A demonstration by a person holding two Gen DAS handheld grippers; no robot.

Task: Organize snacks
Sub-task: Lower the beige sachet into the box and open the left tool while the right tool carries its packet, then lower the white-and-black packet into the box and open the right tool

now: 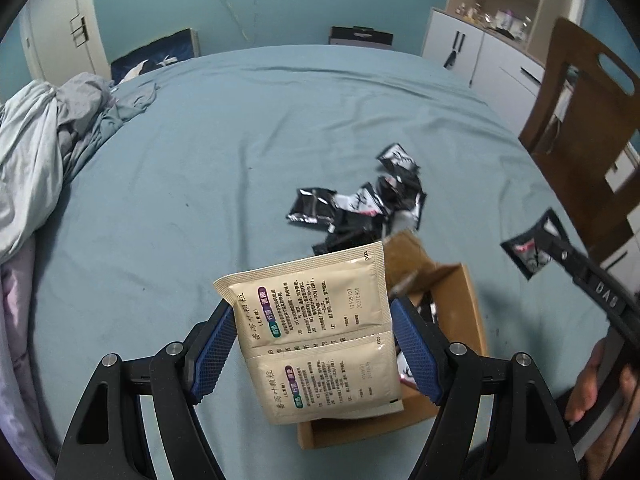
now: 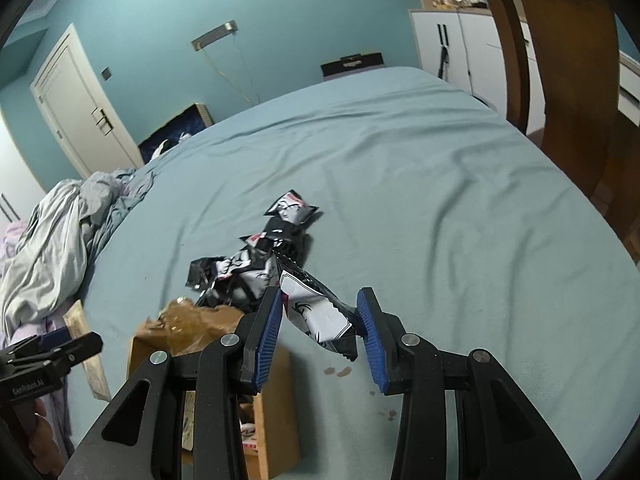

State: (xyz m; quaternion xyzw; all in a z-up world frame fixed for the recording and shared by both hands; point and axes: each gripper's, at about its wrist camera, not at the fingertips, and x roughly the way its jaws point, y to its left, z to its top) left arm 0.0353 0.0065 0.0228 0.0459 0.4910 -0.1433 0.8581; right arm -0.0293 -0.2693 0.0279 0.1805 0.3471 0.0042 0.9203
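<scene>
**Inspector:** State of the left hand-held gripper?

**Assistant:** It is clamped on a beige twin sachet, held upright above the near corner of the open cardboard box that sits on the bed.

**Inspector:** And the right hand-held gripper?

**Assistant:** It grips a black-and-white snack packet by its sides, just beside the box and clear of the sheet. The left wrist view confirms the packet hanging off the bed surface.

**Inspector:** Remaining stock?

**Assistant:** A loose pile of black-and-white packets lies on the bed just beyond the box. A few packets appear to sit inside the box already; the count cannot be read.

**Inspector:** Risks?

**Assistant:** In my judgement, three. The sachet is thin and wide; released over the box edge, it may catch the rim and slide onto the sheet. The right packet is pinched across a crinkled, slick wrapper, so a tilt may let it slip. Both grippers converge on one small opening, so a collision could knock the light box across the soft bedding.
</scene>
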